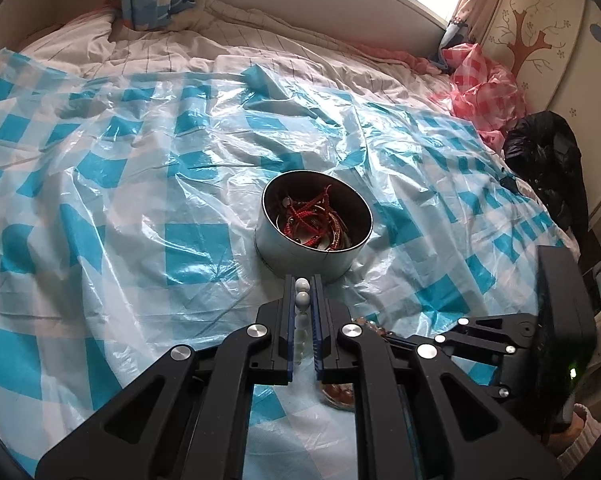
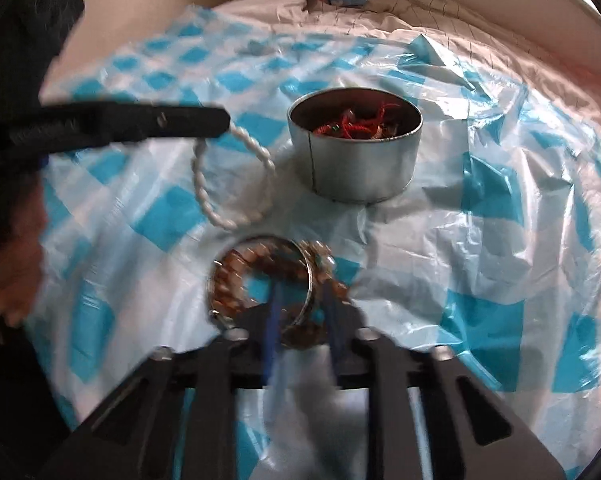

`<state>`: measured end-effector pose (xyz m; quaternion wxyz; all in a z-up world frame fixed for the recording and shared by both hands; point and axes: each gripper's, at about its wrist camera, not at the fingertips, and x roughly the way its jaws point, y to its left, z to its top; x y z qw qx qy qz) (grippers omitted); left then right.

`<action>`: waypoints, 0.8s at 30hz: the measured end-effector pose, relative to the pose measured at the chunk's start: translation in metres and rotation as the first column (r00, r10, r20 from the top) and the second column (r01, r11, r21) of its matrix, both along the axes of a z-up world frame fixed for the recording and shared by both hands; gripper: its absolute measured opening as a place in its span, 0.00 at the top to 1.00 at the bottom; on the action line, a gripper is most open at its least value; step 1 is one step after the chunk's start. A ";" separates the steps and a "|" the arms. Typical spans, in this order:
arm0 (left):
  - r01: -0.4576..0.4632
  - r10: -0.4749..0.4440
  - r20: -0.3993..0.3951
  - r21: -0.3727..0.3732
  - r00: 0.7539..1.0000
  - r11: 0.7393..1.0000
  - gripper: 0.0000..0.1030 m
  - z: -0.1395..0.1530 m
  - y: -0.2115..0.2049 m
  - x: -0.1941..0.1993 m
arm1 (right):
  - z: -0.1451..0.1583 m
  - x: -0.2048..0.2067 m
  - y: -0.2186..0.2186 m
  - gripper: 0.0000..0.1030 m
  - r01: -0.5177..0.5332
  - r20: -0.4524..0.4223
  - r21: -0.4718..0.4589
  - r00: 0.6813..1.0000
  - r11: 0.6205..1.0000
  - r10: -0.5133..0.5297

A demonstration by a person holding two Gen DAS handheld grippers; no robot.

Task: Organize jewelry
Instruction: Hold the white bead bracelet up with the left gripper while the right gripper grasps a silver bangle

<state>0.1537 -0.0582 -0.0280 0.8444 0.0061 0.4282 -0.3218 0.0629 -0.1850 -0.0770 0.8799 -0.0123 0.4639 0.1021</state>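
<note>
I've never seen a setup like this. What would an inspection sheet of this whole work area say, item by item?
Surface: bed covered by a crinkled blue-and-white checked plastic sheet.
Job's things: round metal tin holding red cords; white bead bracelet hanging from the left tool; a pile of brown bead bracelets and a metal bangle on the sheet.
Clutter: crumpled pink checked plastic and a black garment at the bed's edge.
Grippers: left tool shut on the white bead bracelet; right tool open over the pile, blurred.
Cables: nothing seen.
Surroundings: window, curtain, cupboard with a tree drawing.
</note>
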 end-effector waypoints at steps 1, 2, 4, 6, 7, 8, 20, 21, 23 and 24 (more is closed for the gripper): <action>0.000 0.000 0.001 -0.003 1.000 1.000 0.94 0.001 0.000 0.000 | 0.002 -0.002 0.003 0.94 0.002 0.016 -0.031 1.000 1.000 -0.001; -0.001 0.001 0.004 -0.006 1.000 1.000 0.94 0.002 0.000 0.000 | 0.004 -0.004 0.004 0.95 0.006 0.035 -0.061 0.999 0.998 -0.004; -0.002 0.002 0.007 -0.018 1.000 1.000 0.94 0.005 0.000 0.000 | 0.012 -0.009 0.002 0.95 0.022 0.076 -0.066 0.997 0.998 -0.017; -0.001 0.001 0.009 -0.028 1.000 1.000 0.94 0.008 0.000 0.000 | 0.021 -0.012 -0.009 0.95 0.052 0.110 -0.027 0.993 0.998 -0.048; 0.001 -0.001 0.010 -0.033 1.000 0.999 0.94 0.010 0.000 -0.001 | 0.024 -0.013 -0.014 0.95 0.059 0.122 -0.001 0.991 0.998 -0.058; 0.003 -0.002 0.010 -0.038 1.000 0.999 0.93 0.011 -0.001 -0.001 | 0.029 -0.015 -0.020 0.95 0.068 0.135 0.030 0.988 0.997 -0.071; 0.028 -0.023 0.052 -0.100 0.998 0.995 0.94 0.029 -0.012 -0.010 | 0.042 -0.013 -0.084 0.95 0.184 0.137 0.369 0.959 0.911 -0.250; 0.027 -0.022 0.055 -0.105 0.998 0.994 0.94 0.031 -0.013 -0.010 | 0.042 -0.012 -0.089 0.95 0.190 0.132 0.398 0.956 0.897 -0.261; 0.029 -0.023 0.058 -0.112 0.998 0.993 0.94 0.033 -0.016 -0.010 | 0.040 -0.012 -0.094 0.95 0.195 0.122 0.441 0.954 0.876 -0.274; 0.030 -0.023 0.060 -0.113 0.998 0.993 0.94 0.033 -0.017 -0.010 | 0.040 -0.011 -0.098 0.95 0.199 0.116 0.463 0.953 0.864 -0.281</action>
